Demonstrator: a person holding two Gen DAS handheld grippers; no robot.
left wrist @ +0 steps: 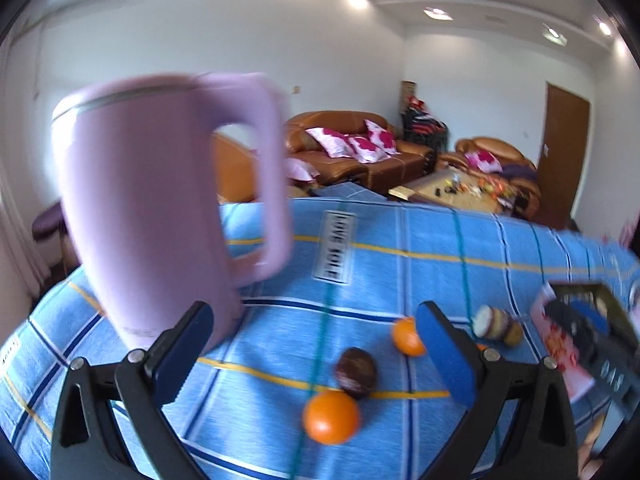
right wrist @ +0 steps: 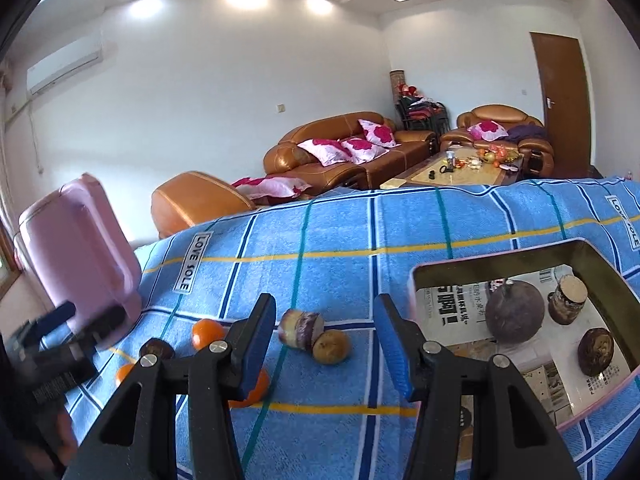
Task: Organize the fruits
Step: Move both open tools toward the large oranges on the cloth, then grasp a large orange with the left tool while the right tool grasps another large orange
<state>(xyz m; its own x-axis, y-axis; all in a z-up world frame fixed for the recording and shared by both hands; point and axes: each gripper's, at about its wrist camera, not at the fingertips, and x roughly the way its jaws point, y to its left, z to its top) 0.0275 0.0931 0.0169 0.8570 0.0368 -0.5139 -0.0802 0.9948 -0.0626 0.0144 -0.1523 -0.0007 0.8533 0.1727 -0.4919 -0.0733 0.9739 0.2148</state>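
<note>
We log a table under a blue plaid cloth (right wrist: 340,240), its far edge running in front of the brown sofa (right wrist: 352,148).

Fruit loose on the cloth: an orange (left wrist: 331,416) nearest our left gripper (left wrist: 320,356), a dark brown fruit (left wrist: 356,372) touching it on the far side, and a second orange (left wrist: 406,336) partly hidden behind that gripper's right finger. Beyond lie a purple-and-white cut piece (right wrist: 302,328) and a yellowish-brown fruit (right wrist: 331,346), touching each other.

A pink-rimmed box (right wrist: 416,276) sits at the right, lined with printed paper; inside we count a large dark round fruit (right wrist: 514,310), a cut piece standing upright (right wrist: 568,298) and a smaller brown fruit (right wrist: 596,352), all apart.

A tall pink mug (left wrist: 160,208) stands at the left, close by the left finger — its handle faces right.

Left gripper: jaws spread wide, nothing between them. Right gripper (right wrist: 324,340): jaws apart, empty, with open cloth between them and the box rim just beside the right finger.
</note>
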